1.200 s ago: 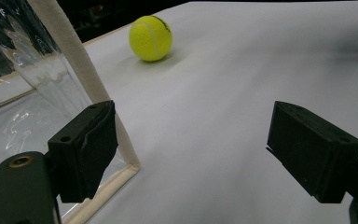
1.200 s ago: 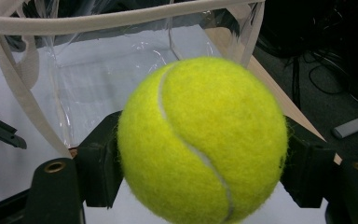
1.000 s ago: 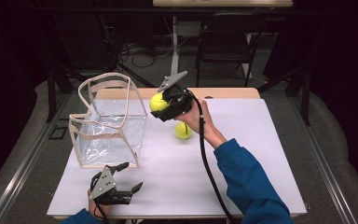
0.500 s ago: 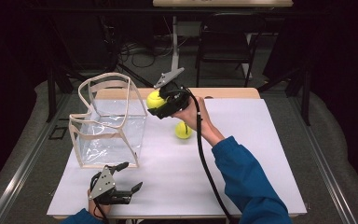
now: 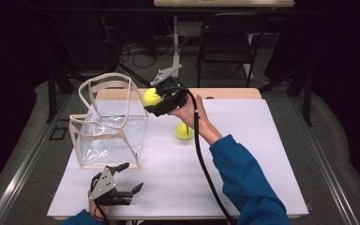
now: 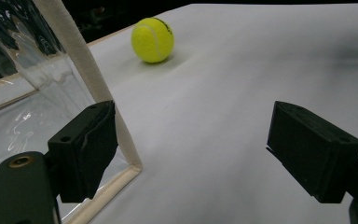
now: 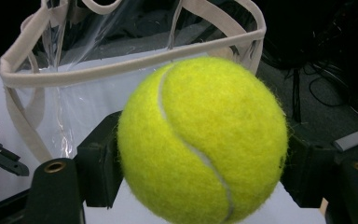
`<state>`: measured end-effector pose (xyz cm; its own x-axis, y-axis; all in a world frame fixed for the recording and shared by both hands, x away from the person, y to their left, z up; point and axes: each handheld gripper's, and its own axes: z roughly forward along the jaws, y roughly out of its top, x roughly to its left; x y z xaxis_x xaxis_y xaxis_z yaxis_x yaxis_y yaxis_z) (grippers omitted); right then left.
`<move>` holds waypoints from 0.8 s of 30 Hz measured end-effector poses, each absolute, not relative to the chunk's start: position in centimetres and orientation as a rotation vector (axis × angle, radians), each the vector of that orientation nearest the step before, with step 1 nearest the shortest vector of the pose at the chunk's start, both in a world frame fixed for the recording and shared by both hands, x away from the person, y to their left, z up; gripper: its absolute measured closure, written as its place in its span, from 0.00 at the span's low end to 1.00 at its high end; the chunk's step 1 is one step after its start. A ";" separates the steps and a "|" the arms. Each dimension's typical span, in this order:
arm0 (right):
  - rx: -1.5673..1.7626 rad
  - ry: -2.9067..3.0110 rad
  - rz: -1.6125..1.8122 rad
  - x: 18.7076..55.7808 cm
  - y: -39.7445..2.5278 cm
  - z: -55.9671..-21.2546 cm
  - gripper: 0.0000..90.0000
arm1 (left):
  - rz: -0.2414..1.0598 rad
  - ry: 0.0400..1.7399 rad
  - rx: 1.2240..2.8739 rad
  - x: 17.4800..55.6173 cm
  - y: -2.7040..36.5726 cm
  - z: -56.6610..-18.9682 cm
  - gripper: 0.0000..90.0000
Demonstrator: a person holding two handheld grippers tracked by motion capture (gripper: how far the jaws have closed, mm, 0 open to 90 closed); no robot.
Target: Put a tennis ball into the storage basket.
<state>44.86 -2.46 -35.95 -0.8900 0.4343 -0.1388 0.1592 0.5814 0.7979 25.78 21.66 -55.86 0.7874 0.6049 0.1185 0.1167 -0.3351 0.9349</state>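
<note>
My right gripper (image 5: pixel 155 101) is shut on a yellow tennis ball (image 5: pixel 151 97) (image 7: pixel 203 140), held in the air just right of the clear bag's (image 5: pixel 108 124) upper rim (image 7: pixel 135 58). A second tennis ball (image 5: pixel 184 131) (image 6: pixel 152 39) lies on the white table below the right hand. My left gripper (image 5: pixel 127 177) (image 6: pixel 196 144) rests near the table's front edge, open and with nothing between its jaws, beside the bag's front corner (image 6: pixel 121 144).
The clear bag with beige trim stands upright and open on the left part of the white tabletop (image 5: pixel 243 154). A black cable (image 5: pixel 204 164) trails from the right gripper along the blue sleeve (image 5: pixel 243 183). Chairs and stands fill the dark space behind the table.
The right gripper has carried its ball leftward, closer to the bag's rim. The left gripper and the ball on the table have not moved.
</note>
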 end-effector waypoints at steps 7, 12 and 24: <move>0.470 2.487 1.223 44.9 -2.0 -35.4 0.29 | 0.551 0.548 1.871 25.8 21.7 -55.9 0.18; 0.476 2.478 1.239 45.0 -1.8 -35.0 0.29 | 0.548 0.550 1.869 25.8 21.7 -55.9 0.18; 0.464 2.471 1.258 45.2 -1.3 -34.4 0.29 | 0.550 0.554 1.870 25.9 21.8 -55.9 0.18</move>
